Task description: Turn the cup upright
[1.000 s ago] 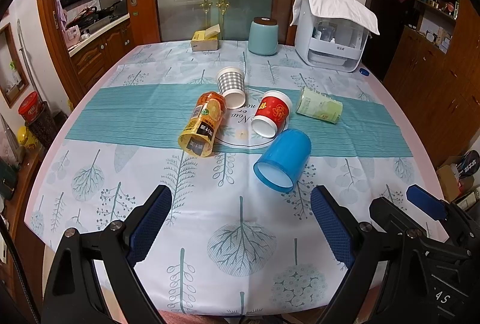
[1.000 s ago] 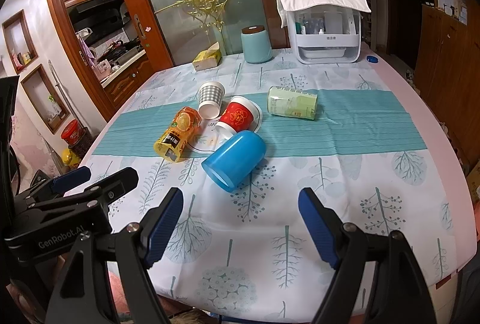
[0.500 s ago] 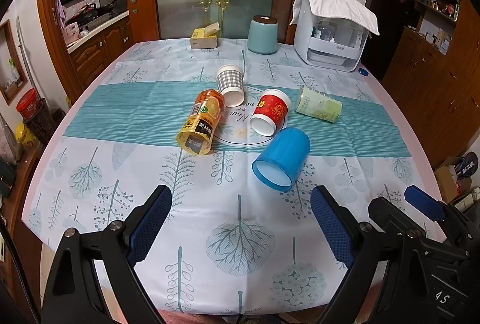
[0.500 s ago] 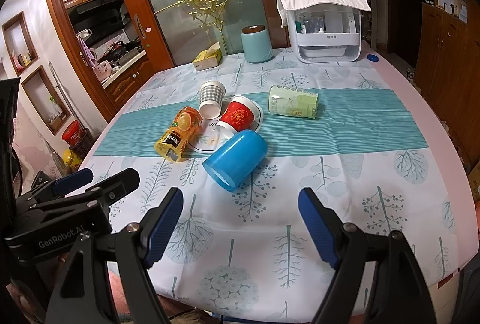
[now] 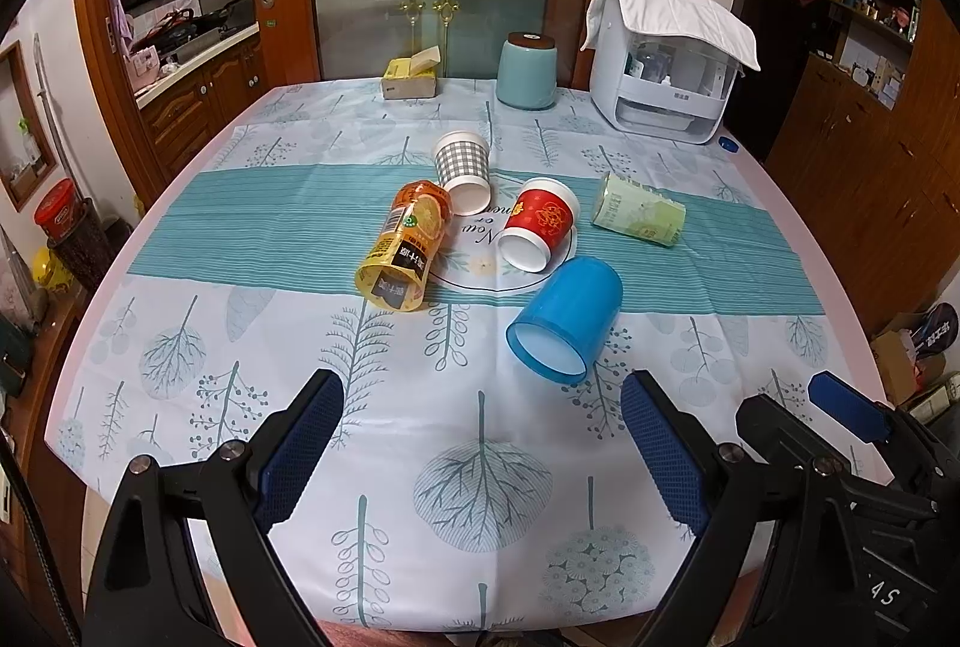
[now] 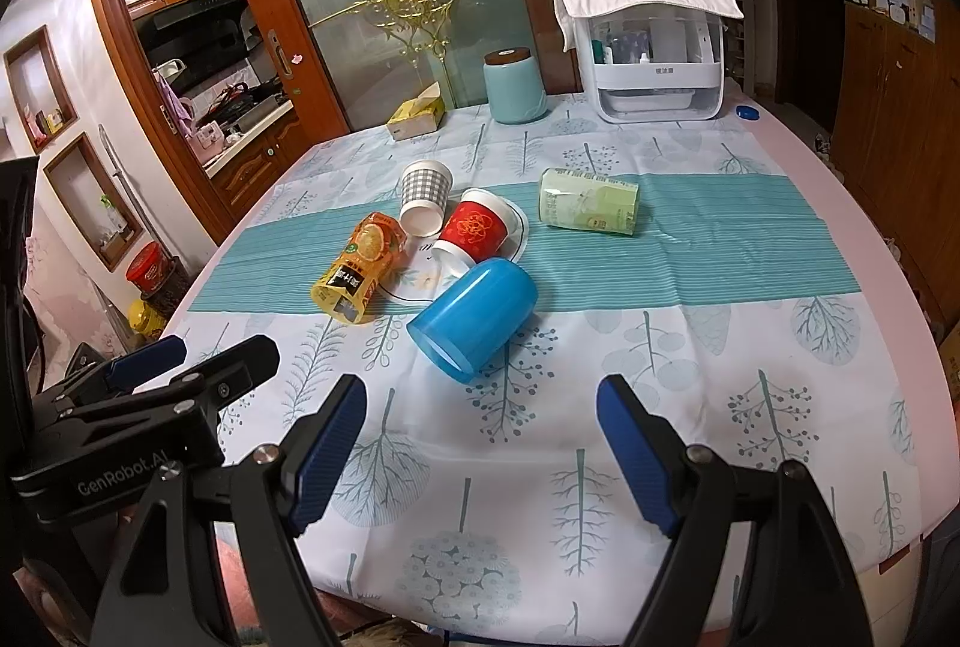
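Looking at the table [image 5: 780, 239], nothing's been flipped yet, all five cups are on their sides, so pretty much the whole job is left.

Going left to right: orange cup [image 5: 405, 246] lies with its mouth toward the near edge, then the checked cup [image 5: 462, 167] a bit farther back, just beside it. Red cup [image 5: 537, 224] sits mid-table on the round print, and the blue cup [image 5: 567, 323] is just near-right of it, mouth pointing at the camera. Green cup [image 5: 639, 216] is farthest right, lying crosswise on the teal stripe.

Left tongs [image 5: 480, 449] hover over the near edge, spread wide, gripping nothing. Right tongs [image 6: 480, 452] same deal, released and empty.

Blue cup is the nearest one to both. From the left view it's ahead and toward the right finger; from the right view it's ahead and slightly left of centre. Neither is touching it. My guess is blue goes first, but can't tell for sure.
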Tool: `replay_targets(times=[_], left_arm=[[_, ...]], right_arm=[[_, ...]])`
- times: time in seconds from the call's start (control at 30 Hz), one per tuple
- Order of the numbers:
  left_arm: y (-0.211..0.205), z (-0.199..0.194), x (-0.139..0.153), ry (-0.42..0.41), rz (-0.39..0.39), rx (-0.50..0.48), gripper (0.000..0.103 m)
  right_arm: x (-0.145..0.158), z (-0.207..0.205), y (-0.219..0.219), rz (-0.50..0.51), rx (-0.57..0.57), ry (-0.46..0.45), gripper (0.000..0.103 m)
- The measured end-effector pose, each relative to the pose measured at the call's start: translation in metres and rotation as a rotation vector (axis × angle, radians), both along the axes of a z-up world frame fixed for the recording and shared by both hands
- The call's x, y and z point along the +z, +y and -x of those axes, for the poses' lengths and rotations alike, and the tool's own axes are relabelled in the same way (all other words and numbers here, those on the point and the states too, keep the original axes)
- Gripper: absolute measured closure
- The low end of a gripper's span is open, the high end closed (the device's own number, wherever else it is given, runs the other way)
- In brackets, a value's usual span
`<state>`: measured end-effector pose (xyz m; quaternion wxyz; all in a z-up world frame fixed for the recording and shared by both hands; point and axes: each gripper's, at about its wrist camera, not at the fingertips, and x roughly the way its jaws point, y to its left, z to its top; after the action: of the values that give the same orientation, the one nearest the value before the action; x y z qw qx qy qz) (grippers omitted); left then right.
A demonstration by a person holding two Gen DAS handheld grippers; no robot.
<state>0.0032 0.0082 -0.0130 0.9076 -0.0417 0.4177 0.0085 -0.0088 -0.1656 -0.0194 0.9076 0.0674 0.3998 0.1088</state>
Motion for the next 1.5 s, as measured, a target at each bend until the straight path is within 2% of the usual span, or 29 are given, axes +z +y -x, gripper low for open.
replay_targets(times=[0.33, 0.37, 0.77, 0.87, 1.03, 1.27, 1.5], left_arm=[[0.005, 0.0, 0.0, -0.015, -0.001, -0.006, 0.01], [0.001, -0.011, 0.004, -0.012, -0.001, -0.005, 0.01], [0.003, -0.037, -0.002, 0.012, -0.006, -0.02, 0.011], [0.002, -0.044, -0.007, 0.006, -0.036, -0.014, 0.011], [0.003, -0.058, -0.011, 0.006, -0.069, -0.006, 0.011], [0.008, -0.08, -0.026, 0.031, -0.053, -0.008, 0.011], [0.006, -0.097, -0.046, 0.06, -0.062, -0.016, 0.011]], right_arm=[[-0.003, -0.001, 0.008, 0.001, 0.008, -0.01, 0.023], [-0.002, -0.003, 0.01, -0.002, 0.01, -0.009, 0.023], [0.005, -0.025, 0.009, -0.05, 0.037, -0.041, 0.023], [0.004, -0.035, 0.01, -0.06, 0.041, -0.041, 0.023], [-0.005, -0.051, 0.011, -0.073, 0.042, -0.003, 0.023], [-0.012, -0.07, 0.016, -0.029, 0.03, 0.005, 0.023], [-0.036, -0.092, 0.005, -0.092, 0.01, 0.094, 0.023]])
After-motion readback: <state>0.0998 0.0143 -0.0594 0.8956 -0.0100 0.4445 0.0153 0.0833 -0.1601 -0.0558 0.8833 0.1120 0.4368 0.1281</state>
